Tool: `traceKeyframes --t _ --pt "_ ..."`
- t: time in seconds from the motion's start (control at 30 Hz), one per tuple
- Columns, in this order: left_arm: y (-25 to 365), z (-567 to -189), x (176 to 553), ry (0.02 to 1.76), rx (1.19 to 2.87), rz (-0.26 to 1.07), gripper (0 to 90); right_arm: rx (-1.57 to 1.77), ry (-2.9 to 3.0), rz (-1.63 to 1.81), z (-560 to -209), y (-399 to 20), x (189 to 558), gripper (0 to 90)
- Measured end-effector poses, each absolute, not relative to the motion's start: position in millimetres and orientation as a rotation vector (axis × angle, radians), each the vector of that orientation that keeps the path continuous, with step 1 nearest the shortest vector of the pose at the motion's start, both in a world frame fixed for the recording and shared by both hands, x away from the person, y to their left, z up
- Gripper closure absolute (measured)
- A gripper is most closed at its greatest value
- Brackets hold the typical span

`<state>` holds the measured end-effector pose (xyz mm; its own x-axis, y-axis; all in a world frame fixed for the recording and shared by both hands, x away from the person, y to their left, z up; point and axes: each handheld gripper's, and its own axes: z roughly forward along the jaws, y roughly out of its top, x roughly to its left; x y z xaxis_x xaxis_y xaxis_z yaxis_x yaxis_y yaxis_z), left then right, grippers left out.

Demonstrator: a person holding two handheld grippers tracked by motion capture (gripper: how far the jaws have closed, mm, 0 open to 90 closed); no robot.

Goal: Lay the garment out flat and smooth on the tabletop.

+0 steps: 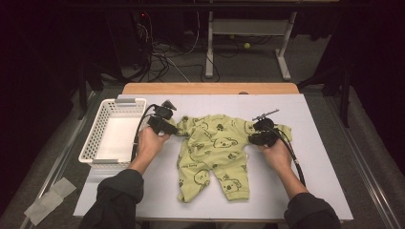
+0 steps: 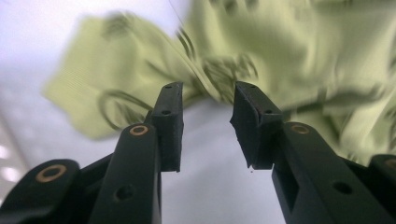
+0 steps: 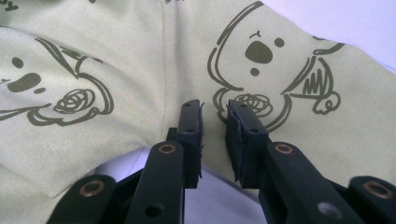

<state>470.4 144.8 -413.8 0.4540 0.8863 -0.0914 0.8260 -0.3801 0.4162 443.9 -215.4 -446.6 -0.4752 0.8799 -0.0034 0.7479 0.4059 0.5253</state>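
Fingers (image 2: 170, 116) of the left gripper (image 1: 161, 120) stand apart, holding nothing, beside the green baby suit (image 1: 215, 148); right gripper (image 1: 263, 134) fingers (image 3: 191, 135) pinch its sleeve.

Left gripper view: green baby suit (image 2: 299, 51) motion-blurred, printed figures unreadable, cloth cut off by top and right edges. Right gripper view: suit cut off by top and left edges; fabric pinched between pads (image 3: 194, 135) partly hidden by jaws. High view: right sleeve partly hidden beneath right gripper (image 1: 260, 136); person's forearms cut off by bottom edge.
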Motion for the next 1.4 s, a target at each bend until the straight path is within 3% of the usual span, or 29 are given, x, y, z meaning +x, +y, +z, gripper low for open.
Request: traceKeyframes --t 0.17,0.5,0.57,0.67,0.73,0.8,1.07,1.4 --pt "152.6 -400.9 488.2 1.492 2.221 0.216 54.1 1.416 2.388 0.671 -446.6 -214.9 443.9 76.5" --pt "142.6 -427.8 519.8 1.61 2.296 0.109 51.5 1.42 2.384 0.68 -447.0 -215.5 444.2 76.6" --pt "140.9 -431.3 520.9 1.603 2.309 0.11 53.5 1.418 2.381 0.677 -447.0 -214.9 443.8 76.7" --pt "139.4 -433.6 520.7 1.585 2.337 0.114 65.2 1.422 2.38 0.674 -446.9 -214.5 443.9 76.7" --pt "139.2 -431.3 518.2 1.568 2.341 0.128 76.0 1.422 2.378 0.675 -447.0 -214.5 443.7 76.7" --pt "140.7 -425.0 514.2 1.553 2.331 0.135 80.1 1.423 2.377 0.68 -447.2 -214.9 443.6 76.7" --pt "150.9 -402.9 477.1 1.468 2.279 0.219 79.4 1.425 2.374 0.698 -447.9 -216.5 443.0 76.8" --pt "167.5 -418.4 424.4 1.449 2.208 0.191 78.9 1.419 2.365 0.688 -448.0 -214.8 442.2 76.8"
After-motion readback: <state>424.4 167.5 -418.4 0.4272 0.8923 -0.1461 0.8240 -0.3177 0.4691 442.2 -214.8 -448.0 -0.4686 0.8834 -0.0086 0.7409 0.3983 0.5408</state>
